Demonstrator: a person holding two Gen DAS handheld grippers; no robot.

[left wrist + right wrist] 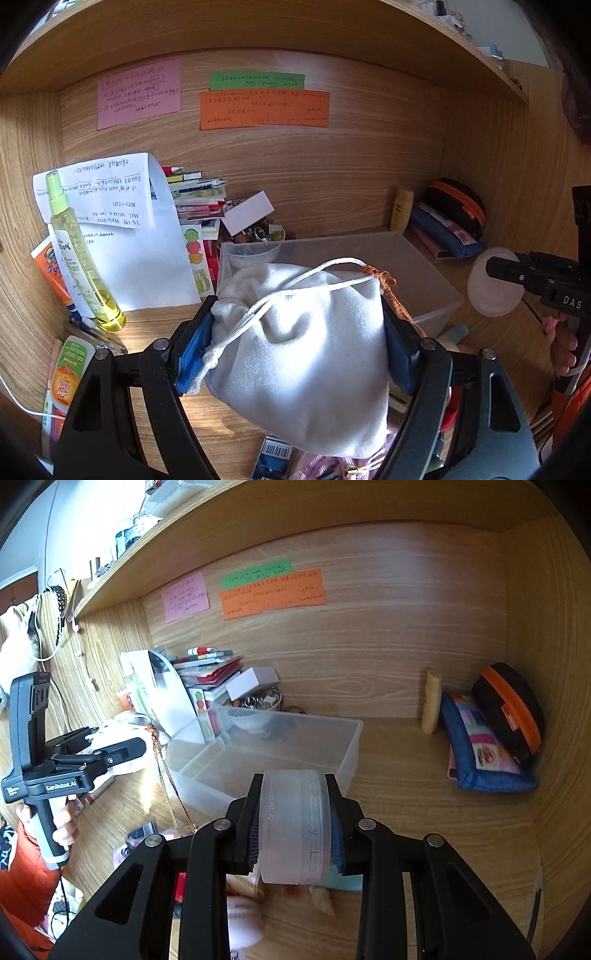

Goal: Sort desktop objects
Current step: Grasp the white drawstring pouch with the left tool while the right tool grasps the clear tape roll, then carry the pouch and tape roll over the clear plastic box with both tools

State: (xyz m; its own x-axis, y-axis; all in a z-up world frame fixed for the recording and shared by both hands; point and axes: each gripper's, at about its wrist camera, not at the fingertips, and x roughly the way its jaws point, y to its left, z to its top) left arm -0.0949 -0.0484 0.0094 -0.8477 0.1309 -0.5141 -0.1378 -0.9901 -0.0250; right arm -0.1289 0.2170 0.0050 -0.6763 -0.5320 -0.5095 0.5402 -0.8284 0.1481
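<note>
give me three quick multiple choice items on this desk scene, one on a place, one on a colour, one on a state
1. Where is the black case?
A. far right corner
B. inside the bin
C. on the top shelf

2. What colour is the biggest wall note?
A. blue
B. orange
C. white

3. What does the left claw hold?
A. nothing
B. a spray bottle
C. a white pouch

Key: 1 A, it leans in the corner, clear of the bin. 2 B, the orange one is widest. 3 C, both pads press the pouch.
</note>
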